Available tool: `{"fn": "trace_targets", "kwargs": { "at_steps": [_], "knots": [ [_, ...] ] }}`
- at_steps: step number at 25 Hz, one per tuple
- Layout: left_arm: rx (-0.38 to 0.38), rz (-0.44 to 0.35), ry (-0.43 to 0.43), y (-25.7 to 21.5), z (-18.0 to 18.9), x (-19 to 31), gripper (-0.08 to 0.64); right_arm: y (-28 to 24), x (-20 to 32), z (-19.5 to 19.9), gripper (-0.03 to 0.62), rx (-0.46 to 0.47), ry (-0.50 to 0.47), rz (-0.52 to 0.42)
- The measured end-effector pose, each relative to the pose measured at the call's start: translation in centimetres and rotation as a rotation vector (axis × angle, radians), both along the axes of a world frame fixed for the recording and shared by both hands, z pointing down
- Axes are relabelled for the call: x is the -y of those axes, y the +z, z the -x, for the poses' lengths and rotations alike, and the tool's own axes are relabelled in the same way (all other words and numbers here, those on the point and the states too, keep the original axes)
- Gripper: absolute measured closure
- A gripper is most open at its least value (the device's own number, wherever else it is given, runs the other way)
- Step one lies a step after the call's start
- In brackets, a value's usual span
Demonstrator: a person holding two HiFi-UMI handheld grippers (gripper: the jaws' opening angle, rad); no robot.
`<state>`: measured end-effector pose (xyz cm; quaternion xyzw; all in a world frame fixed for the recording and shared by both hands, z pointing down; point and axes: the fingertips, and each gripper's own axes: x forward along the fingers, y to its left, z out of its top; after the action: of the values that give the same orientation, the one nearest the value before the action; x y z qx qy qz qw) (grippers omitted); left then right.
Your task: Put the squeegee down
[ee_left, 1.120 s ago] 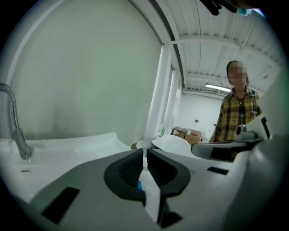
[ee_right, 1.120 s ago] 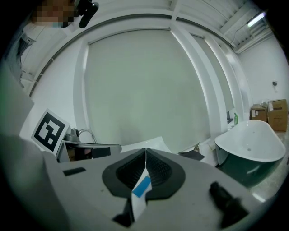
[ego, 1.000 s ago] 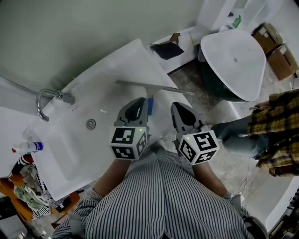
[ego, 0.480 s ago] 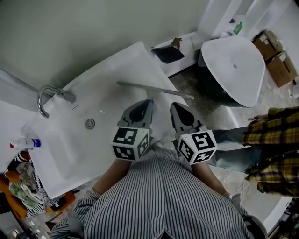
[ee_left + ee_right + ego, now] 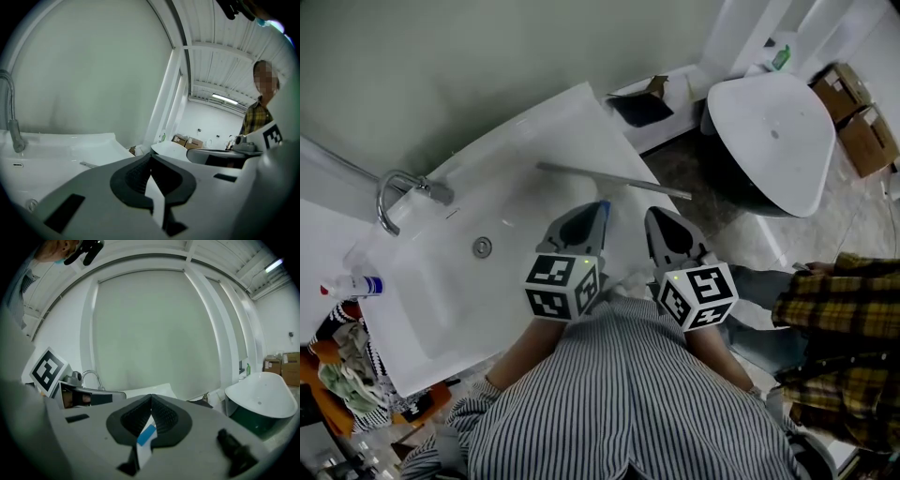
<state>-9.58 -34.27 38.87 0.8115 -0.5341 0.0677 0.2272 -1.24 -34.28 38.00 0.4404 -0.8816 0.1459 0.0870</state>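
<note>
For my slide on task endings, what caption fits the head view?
Long grey squeegee lies on white sink; left hand-held gripper and right hand-held gripper, both shut, hover clear of it.

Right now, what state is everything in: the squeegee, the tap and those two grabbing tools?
Squeegee: lying flat on the sink top, not gripped.
Left gripper: jaws shut, empty.
Right gripper: jaws shut.
Faucet: no water seen running.
</note>
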Motion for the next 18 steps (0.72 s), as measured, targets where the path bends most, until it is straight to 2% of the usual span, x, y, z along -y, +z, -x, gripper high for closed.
{"fn": "trace_targets", "kwargs": {
  "at_steps": [18],
  "knots": [
    [-0.018,0.041,0.039,1.0,-1.3,-0.7,0.546,0.3,-1.2,0.5,0.577,-0.025,-0.044,0.002]
  ]
}}
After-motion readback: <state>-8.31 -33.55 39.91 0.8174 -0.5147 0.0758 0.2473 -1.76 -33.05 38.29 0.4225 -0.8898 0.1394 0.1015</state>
